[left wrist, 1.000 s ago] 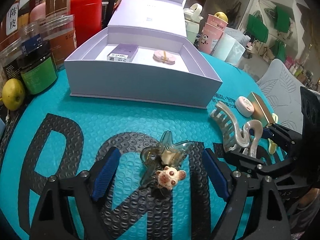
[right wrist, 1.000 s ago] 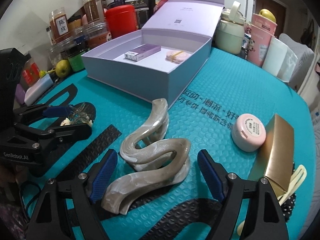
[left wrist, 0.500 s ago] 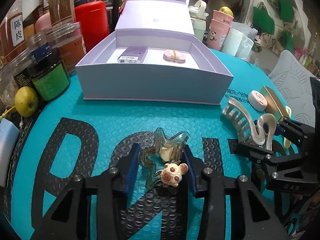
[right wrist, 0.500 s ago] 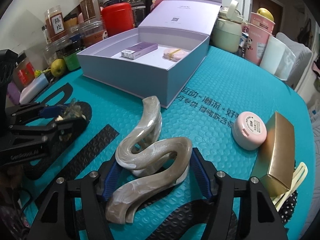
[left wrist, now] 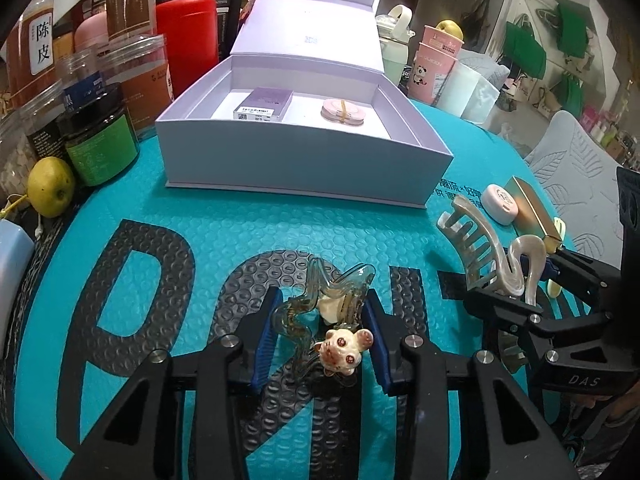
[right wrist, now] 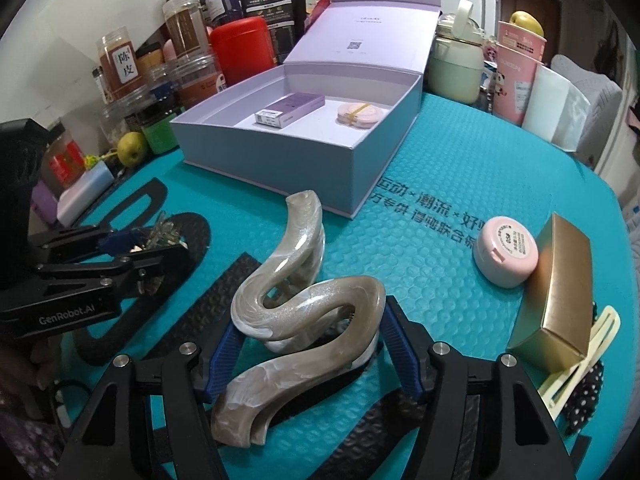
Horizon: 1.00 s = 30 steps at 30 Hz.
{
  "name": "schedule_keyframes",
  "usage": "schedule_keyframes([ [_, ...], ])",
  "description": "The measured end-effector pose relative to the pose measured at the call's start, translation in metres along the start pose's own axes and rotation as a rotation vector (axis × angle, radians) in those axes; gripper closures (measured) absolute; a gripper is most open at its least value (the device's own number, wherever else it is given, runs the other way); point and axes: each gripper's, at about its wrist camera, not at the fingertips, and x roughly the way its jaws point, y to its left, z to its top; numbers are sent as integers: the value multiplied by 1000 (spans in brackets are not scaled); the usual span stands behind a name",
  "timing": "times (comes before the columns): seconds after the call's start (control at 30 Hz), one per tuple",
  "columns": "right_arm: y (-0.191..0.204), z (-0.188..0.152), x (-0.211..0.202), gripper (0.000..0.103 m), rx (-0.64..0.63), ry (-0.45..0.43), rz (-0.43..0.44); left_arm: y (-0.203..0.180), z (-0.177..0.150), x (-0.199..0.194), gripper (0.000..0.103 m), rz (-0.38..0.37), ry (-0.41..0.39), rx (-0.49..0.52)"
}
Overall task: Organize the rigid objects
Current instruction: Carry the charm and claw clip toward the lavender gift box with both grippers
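Left gripper [left wrist: 320, 336]: we see it clamped on the clear bear hair claw [left wrist: 328, 320].
Right gripper [right wrist: 308, 344]: closed around the marbled hair claw [right wrist: 296, 304].
Box [left wrist: 304, 160]: open, bare mat [left wrist: 248, 228] between it and us.

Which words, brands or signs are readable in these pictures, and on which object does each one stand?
"陈皮": white label on the brown jar.
"GenRobot.AI": side of the left gripper.
"DAS": body of the right gripper.
"运动×潮流×好": printed on the teal mat, cut off by the pink round case.
Too small or blurred: print inside the box lid, the purple carton, the pink cups.
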Motion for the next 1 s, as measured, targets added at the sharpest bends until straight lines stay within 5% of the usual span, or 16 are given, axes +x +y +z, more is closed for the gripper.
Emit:
schedule_keyframes([
  [1.0,34,22,-36,37,-27,-75,57,1,17,-47,63,-5,-108,0],
])
